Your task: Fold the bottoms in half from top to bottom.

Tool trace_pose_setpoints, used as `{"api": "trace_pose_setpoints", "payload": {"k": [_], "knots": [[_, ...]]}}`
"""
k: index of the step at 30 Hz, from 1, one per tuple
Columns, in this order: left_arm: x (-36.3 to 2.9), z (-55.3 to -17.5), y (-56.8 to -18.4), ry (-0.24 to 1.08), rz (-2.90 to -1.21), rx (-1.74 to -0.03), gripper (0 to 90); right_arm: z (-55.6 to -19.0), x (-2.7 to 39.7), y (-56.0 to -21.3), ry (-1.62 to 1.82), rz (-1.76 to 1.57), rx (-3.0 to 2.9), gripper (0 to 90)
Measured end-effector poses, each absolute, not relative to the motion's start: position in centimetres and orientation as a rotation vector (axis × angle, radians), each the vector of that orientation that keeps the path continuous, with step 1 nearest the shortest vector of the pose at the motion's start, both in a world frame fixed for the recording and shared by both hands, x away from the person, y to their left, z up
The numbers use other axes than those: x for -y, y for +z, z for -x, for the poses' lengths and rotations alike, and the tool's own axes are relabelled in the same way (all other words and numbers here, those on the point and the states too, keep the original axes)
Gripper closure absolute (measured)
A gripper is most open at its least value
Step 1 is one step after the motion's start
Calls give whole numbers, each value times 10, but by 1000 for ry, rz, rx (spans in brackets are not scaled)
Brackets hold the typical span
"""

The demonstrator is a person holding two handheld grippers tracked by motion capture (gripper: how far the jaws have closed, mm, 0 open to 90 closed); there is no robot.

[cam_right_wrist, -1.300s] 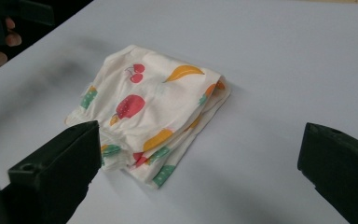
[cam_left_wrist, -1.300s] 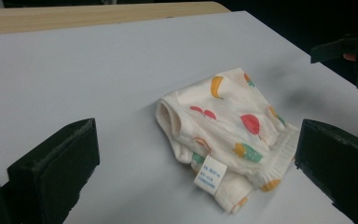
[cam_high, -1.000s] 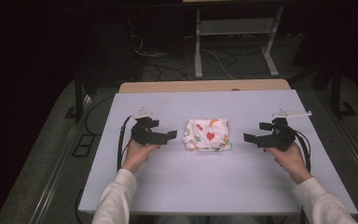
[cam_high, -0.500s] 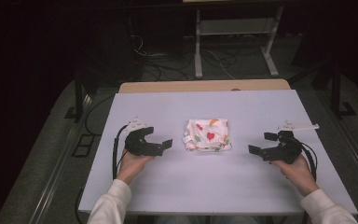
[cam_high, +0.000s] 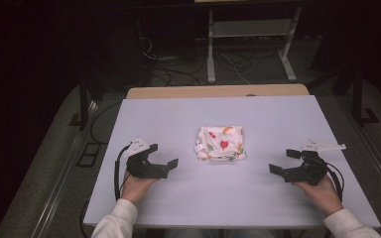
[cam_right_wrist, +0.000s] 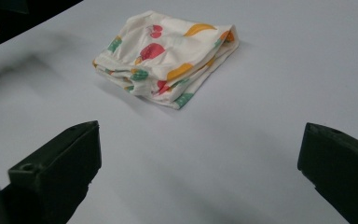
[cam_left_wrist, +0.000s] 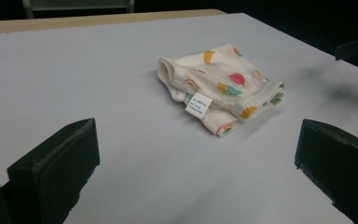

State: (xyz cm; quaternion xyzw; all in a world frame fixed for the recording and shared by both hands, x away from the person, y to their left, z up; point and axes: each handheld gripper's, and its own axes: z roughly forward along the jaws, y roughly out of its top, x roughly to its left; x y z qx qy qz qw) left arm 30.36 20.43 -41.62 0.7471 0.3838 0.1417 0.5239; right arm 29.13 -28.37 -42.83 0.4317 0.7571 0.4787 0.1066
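Observation:
A small folded white cloth (cam_high: 221,143) printed with red, orange and green shapes lies at the middle of the pale table (cam_high: 258,109). My left gripper (cam_high: 162,154) rests near the front left, open, its jaws pointing right toward the cloth and well short of it. On the front right, my right gripper (cam_high: 283,160) is open too, pointing left at the cloth from a similar distance. In the left gripper view the cloth (cam_left_wrist: 221,86) shows a small white label, ahead of the wide-apart jaws. The right gripper view has the cloth (cam_right_wrist: 165,56) ahead, with nothing between the jaws.
A wooden tabletop edge (cam_high: 218,91) adjoins the table's far side. Beyond it on the dark floor stand a metal frame (cam_high: 248,44) and loose cables (cam_high: 163,62). A cable trails from each gripper over the table's front.
Both hands have drawn back toward the near edge and slightly outward, away from the cloth. Both grippers stay open and the cloth has not moved.

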Motion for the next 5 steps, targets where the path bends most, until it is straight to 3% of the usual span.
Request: {"api": "trace_pose_setpoints", "payload": {"k": [5], "knots": [[-209, -294, -419, 345, -1798, -915, 0, -286, 286, -431, 1409, -1273, -2228, 0]]}}
